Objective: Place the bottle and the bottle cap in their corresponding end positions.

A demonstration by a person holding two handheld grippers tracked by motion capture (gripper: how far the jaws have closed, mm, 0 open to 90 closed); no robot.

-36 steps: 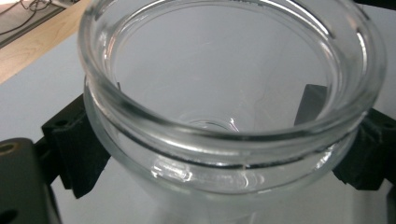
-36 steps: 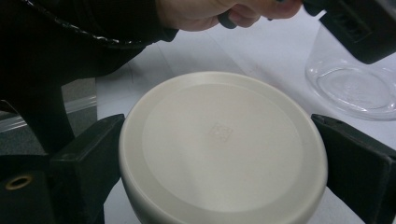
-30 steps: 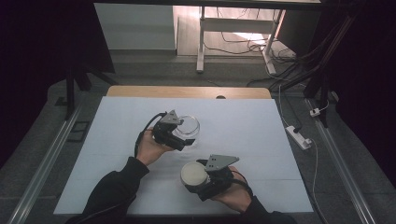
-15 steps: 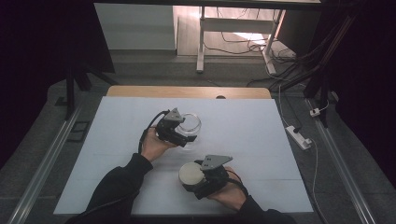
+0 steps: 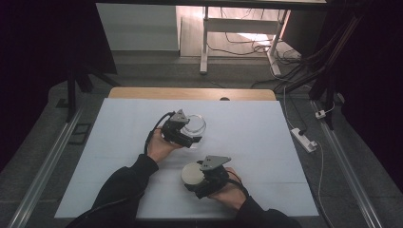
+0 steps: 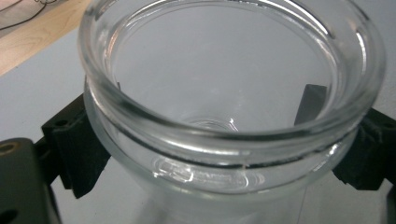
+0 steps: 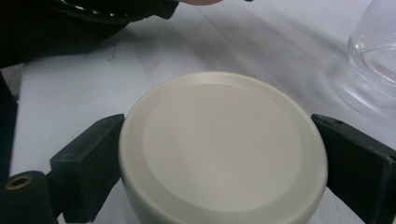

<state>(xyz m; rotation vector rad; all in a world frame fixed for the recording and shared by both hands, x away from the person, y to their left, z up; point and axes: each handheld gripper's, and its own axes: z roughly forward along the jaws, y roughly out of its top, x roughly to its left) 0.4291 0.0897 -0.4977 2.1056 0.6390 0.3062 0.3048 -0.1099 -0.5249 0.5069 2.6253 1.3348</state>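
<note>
- Your left gripper [image 5: 190, 137] sits left of centre on the white tabletop [image 5: 119, 142], with your left hand [image 5: 159, 148] wrapped around its body from the near side.
- Its fingers [image 6: 74, 149] are closed against the clear glass jar [image 5: 194, 126], one black pad on each side of the jar just below the thick rim; in the left gripper view the pads press the glass on both flanks.
- The glass jar [image 6: 233, 93] is open at the top, and you can see straight down into it to the round base. It lies near the middle of the tabletop, at the tip of your left gripper.
- Moving right and nearer to you, the cream lid [image 5: 192, 174] is clamped in your right gripper [image 5: 197, 178], well short of the jar and apart from it.
- In the right gripper view, the fingers [image 7: 86, 163] squeeze the round cream lid [image 7: 222, 149] at its opposite edges, its flat face towards the camera, with the jar's glass [image 7: 373, 51] in the upper right corner.
- Your right hand [image 5: 228, 191] holds that gripper from the near side, close to the tabletop's front edge.
- A white power strip [image 5: 304, 139] lies on the floor beyond the tabletop's right edge.
</note>
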